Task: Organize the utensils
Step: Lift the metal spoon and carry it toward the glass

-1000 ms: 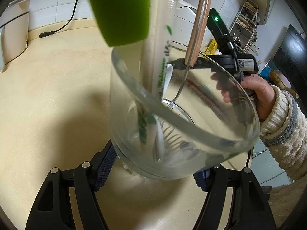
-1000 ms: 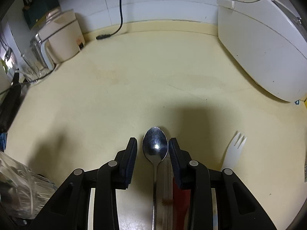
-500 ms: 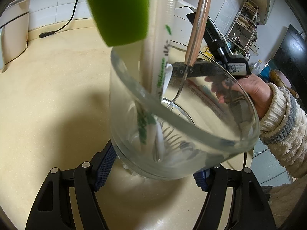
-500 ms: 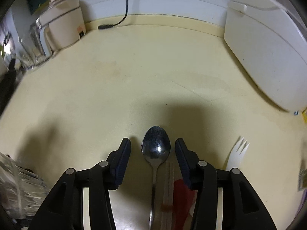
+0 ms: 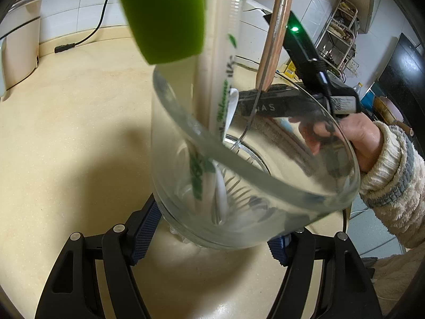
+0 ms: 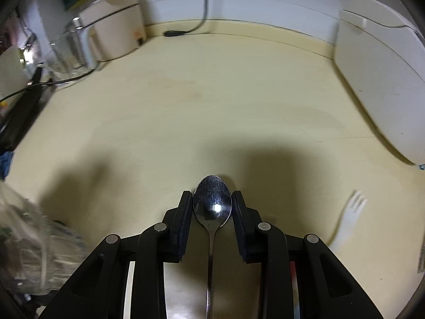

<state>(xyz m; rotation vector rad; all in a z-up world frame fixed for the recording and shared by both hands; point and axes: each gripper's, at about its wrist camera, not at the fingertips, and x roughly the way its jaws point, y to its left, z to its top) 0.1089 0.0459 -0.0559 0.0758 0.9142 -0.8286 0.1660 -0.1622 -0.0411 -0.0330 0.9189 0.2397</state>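
My left gripper (image 5: 212,236) is shut on the base of a clear glass jar (image 5: 265,199), tilted on the cream counter. In the jar stand a green-handled utensil (image 5: 164,13), paper-wrapped chopsticks (image 5: 220,53) and a wooden-handled whisk (image 5: 276,26). A metal spoon (image 6: 212,207) lies bowl-forward on the counter. My right gripper (image 6: 212,199) is closing on it, and both pads touch the sides of the spoon's bowl. A white plastic fork (image 6: 350,212) lies to the right of it. In the right wrist view the jar (image 6: 24,252) blurs at the lower left.
A white rice cooker (image 6: 377,79) stands at the right and a beige appliance (image 6: 111,34) at the back left. A loose black cable plug (image 6: 172,33) lies by the wall. A sleeved hand (image 5: 356,130) holds the right gripper's body behind the jar.
The right gripper's jaws widened, then narrowed onto the spoon's bowl, and its view shifted and rolled a little. The left gripper and jar have not moved.
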